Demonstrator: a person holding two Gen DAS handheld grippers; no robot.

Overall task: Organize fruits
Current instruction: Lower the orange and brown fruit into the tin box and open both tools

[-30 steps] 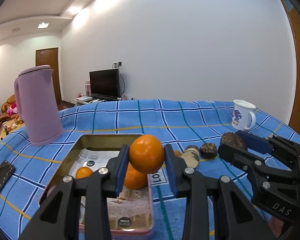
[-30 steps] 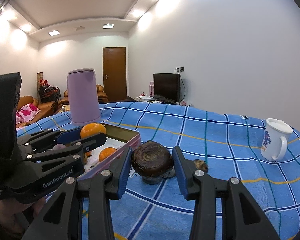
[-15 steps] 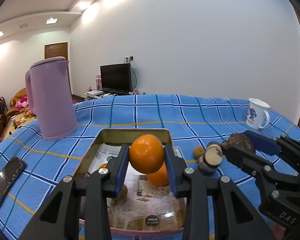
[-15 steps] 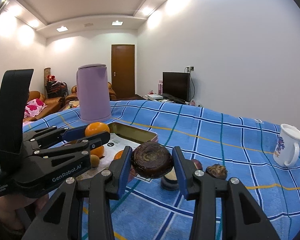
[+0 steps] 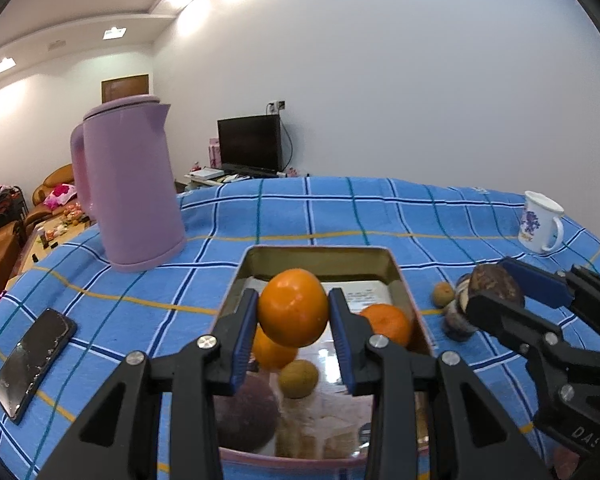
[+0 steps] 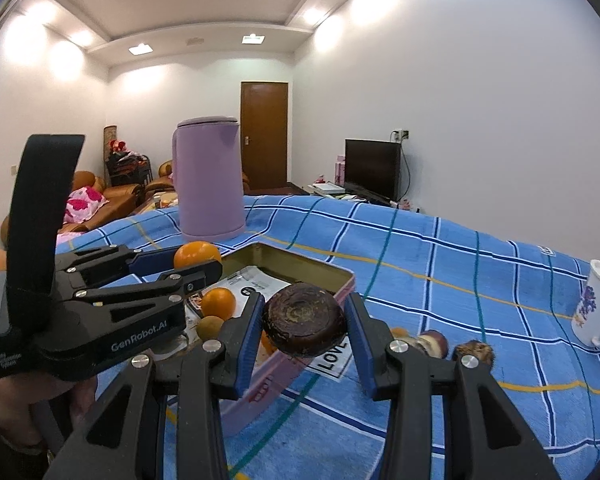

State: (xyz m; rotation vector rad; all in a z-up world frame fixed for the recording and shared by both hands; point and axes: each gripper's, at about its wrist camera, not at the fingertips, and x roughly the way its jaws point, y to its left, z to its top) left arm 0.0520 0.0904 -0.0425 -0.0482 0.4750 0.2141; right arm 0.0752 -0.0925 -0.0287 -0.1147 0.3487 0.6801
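We grip a round orange (image 5: pixel 293 313) in the left gripper (image 5: pixel 293 334) over the gold-lined pink tin (image 5: pixel 320 254), ready to drop; the right gripper (image 6: pixel 304 334) clamps a dark wrinkled brown fruit (image 6: pixel 304 325) beside its rim

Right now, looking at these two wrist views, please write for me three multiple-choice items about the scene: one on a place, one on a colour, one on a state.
1. Where does the white mug stand?
A. on the blue checked cloth, apart from the tin
B. inside the tin
C. on the phone

2. What colour is the kettle?
A. green
B. lilac
C. red

3. How is the left gripper?
A. open, with nothing in it
B. closed on the mug
C. closed on an orange

Answers:
1 A: the mug stands on the cloth, far right of the tin.
2 B: its body is pale purple in both views.
3 C: both blue pads press the orange's sides over the tin.
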